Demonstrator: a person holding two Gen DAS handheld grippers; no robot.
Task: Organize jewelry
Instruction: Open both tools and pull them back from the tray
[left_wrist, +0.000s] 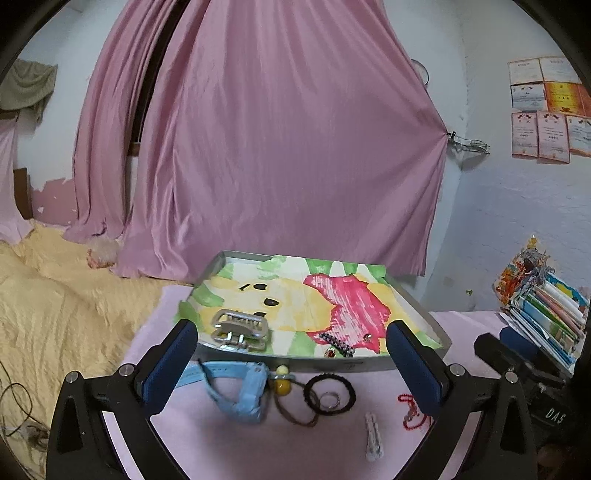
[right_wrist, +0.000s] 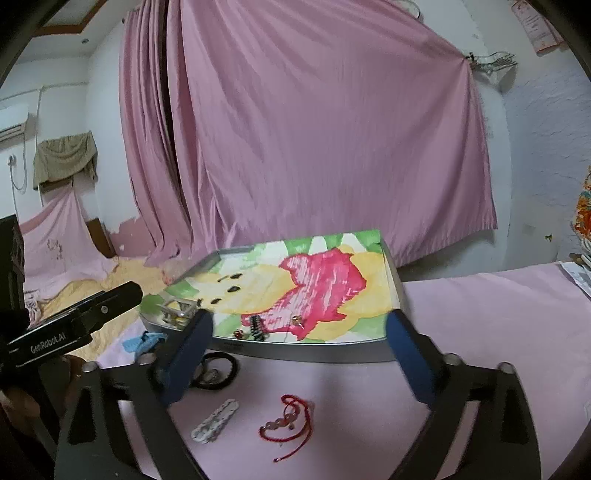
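Right claw (right_wrist: 299, 354) is hanging wide open and empty above the red cord bracelet (right_wrist: 286, 424) lying on the pink-covered desk (right_wrist: 480, 332); left claw (left_wrist: 291, 363) is gaping too, holding nothing, over the light blue watch strap (left_wrist: 240, 387) and black hair ring (left_wrist: 330, 393). The shallow metal tray lined with a painted sheet (left_wrist: 421, 306) is already carrying a silver clasp. Sorting looks partway; next likely calls for dropping onto the bracelet.

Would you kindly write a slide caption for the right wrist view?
Open right gripper hovers over a red cord bracelet and white hair clip before the paper-lined tray.
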